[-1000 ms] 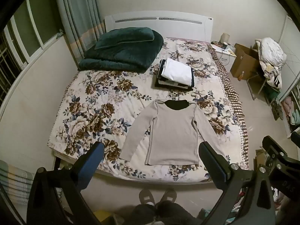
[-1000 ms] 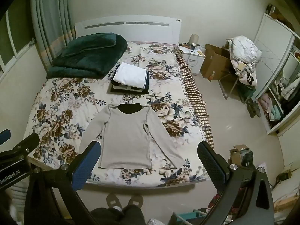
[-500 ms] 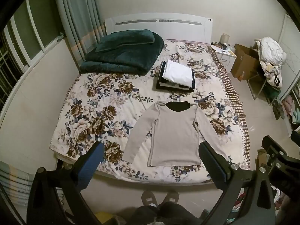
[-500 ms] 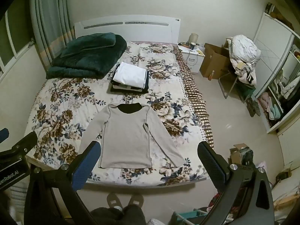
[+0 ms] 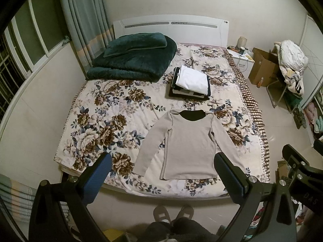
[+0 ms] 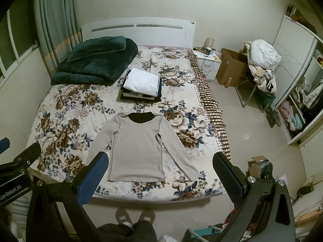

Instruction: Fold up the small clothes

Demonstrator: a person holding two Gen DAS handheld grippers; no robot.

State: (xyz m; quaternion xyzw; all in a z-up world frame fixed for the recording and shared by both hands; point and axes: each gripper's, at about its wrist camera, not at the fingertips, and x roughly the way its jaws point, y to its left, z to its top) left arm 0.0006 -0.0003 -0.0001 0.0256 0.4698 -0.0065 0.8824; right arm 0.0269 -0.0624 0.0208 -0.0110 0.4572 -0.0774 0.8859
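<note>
Both grippers drew back, jaws spread, from one sweater [image 5: 188, 147] and one stack [image 5: 190, 84].

Beige top [image 5: 188, 145], floral bedspread [image 5: 105, 121]

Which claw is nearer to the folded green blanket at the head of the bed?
Left. The left claw hangs open over the bed's foot edge, on the side of the green blanket. The right claw, also open, sits further toward the floor side. Both are far from it.
</note>
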